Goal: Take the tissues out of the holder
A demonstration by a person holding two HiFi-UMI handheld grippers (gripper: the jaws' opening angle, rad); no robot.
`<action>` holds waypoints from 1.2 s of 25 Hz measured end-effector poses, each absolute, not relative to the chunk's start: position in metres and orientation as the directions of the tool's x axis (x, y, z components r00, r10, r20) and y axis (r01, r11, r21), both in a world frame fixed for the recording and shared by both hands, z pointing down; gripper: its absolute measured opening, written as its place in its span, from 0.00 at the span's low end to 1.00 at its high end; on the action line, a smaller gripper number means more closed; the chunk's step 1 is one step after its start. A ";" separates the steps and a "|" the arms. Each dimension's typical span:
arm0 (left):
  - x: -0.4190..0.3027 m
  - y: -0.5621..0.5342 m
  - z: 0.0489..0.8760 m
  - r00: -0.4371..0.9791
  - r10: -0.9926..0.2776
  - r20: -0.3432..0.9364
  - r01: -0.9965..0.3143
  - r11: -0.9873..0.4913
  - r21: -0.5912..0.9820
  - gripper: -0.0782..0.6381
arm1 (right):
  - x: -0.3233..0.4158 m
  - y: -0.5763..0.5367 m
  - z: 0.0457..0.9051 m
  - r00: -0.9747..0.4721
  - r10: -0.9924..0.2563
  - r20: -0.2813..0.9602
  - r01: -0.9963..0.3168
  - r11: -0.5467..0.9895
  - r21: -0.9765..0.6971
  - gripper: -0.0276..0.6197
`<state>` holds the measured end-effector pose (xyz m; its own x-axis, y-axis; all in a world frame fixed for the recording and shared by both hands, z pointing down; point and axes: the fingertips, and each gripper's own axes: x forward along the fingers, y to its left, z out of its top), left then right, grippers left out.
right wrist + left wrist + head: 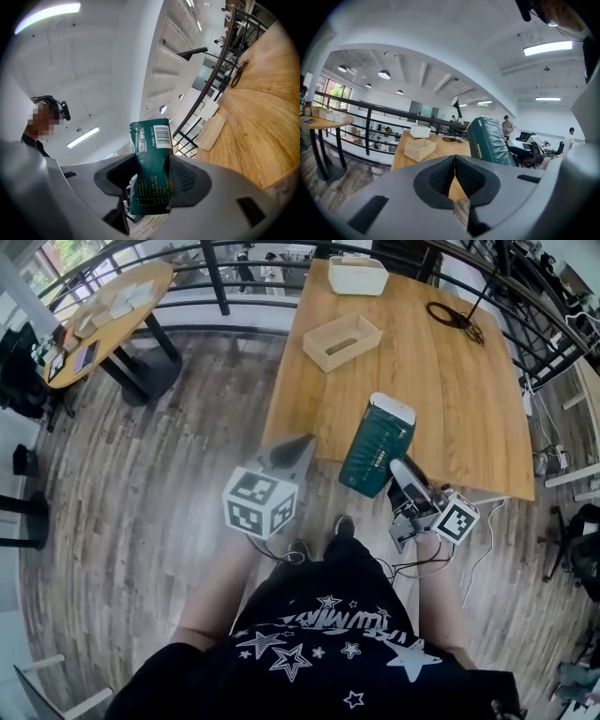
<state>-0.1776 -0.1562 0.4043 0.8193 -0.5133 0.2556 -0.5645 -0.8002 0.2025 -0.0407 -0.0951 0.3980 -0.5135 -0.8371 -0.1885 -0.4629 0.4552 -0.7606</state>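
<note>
Grey right tool [151, 182] clamped on one end of green tissue pack [378, 446], held over near edge of the counter [450, 399], well apart from wooden holder [342, 341]; left tool [454, 164] closed, empty. Pack looks light, squashy, slick film; mid-body grip likely safer

Dark green tissue pack [378, 446], clamped in right tongs [397, 468], over worktop [422, 381] near edge, slotted wooden holder [342, 341] well apart on worktop
</note>
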 end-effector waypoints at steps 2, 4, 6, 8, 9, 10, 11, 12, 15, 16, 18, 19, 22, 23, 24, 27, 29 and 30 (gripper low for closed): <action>-0.179 -0.154 0.403 0.819 -0.516 0.251 -0.566 -0.798 0.208 0.13 | -0.042 -0.095 0.394 -0.517 -0.835 -0.188 -0.468 0.459 -0.755 0.41; -0.182 -0.152 0.404 0.815 -0.524 0.248 -0.573 -0.792 0.210 0.13 | -0.046 -0.095 0.388 -0.522 -0.823 -0.225 -0.438 0.485 -0.757 0.41; -0.183 -0.147 0.404 0.807 -0.537 0.246 -0.585 -0.784 0.207 0.13 | -0.045 -0.092 0.383 -0.517 -0.815 -0.262 -0.399 0.500 -0.769 0.41; -0.178 -0.137 0.401 0.798 -0.551 0.242 -0.597 -0.776 0.202 0.13 | -0.038 -0.084 0.379 -0.509 -0.811 -0.289 -0.366 0.508 -0.780 0.41; -0.173 -0.129 0.399 0.793 -0.559 0.241 -0.604 -0.771 0.199 0.13 | -0.032 -0.077 0.377 -0.508 -0.806 -0.303 -0.351 0.515 -0.782 0.41; -0.168 -0.121 0.397 0.787 -0.567 0.242 -0.612 -0.765 0.198 0.13 | -0.026 -0.070 0.374 -0.507 -0.803 -0.314 -0.339 0.521 -0.784 0.41; -0.164 -0.114 0.396 0.781 -0.575 0.244 -0.621 -0.758 0.200 0.13 | -0.020 -0.062 0.373 -0.508 -0.801 -0.318 -0.331 0.522 -0.786 0.41; -0.160 -0.107 0.395 0.774 -0.582 0.248 -0.629 -0.751 0.202 0.13 | -0.016 -0.056 0.372 -0.509 -0.800 -0.317 -0.326 0.520 -0.789 0.41; -0.152 -0.091 0.390 0.760 -0.597 0.257 -0.646 -0.738 0.195 0.13 | -0.007 -0.041 0.369 -0.520 -0.793 -0.317 -0.300 0.516 -0.802 0.41; -0.147 -0.083 0.390 0.754 -0.603 0.259 -0.652 -0.734 0.190 0.13 | -0.002 -0.035 0.369 -0.521 -0.791 -0.320 -0.287 0.515 -0.807 0.41; -0.133 -0.059 0.390 0.743 -0.616 0.260 -0.665 -0.723 0.187 0.13 | 0.014 -0.015 0.372 -0.522 -0.787 -0.328 -0.265 0.516 -0.815 0.41; -0.125 -0.045 0.392 0.739 -0.621 0.261 -0.670 -0.718 0.188 0.13 | 0.024 -0.002 0.374 -0.525 -0.784 -0.331 -0.260 0.517 -0.815 0.41; -0.109 -0.012 0.397 0.727 -0.632 0.267 -0.683 -0.707 0.186 0.13 | 0.041 0.028 0.376 -0.540 -0.773 -0.333 -0.261 0.530 -0.807 0.41; -0.108 -0.007 0.398 0.724 -0.636 0.268 -0.686 -0.703 0.186 0.13 | 0.042 0.032 0.376 -0.546 -0.768 -0.334 -0.260 0.535 -0.804 0.41; -0.109 -0.003 0.398 0.721 -0.639 0.268 -0.690 -0.700 0.185 0.13 | 0.041 0.036 0.376 -0.551 -0.764 -0.336 -0.258 0.539 -0.802 0.41; -0.103 0.018 0.397 0.715 -0.646 0.268 -0.696 -0.695 0.180 0.13 | 0.046 0.056 0.375 -0.560 -0.754 -0.343 -0.247 0.548 -0.800 0.41; -0.095 0.034 0.396 0.711 -0.651 0.267 -0.700 -0.693 0.173 0.13 | 0.054 0.070 0.376 -0.568 -0.748 -0.344 -0.244 0.552 -0.798 0.41; -0.092 0.037 0.397 0.709 -0.653 0.268 -0.701 -0.692 0.170 0.13 | 0.057 0.073 0.377 -0.573 -0.745 -0.342 -0.244 0.553 -0.796 0.41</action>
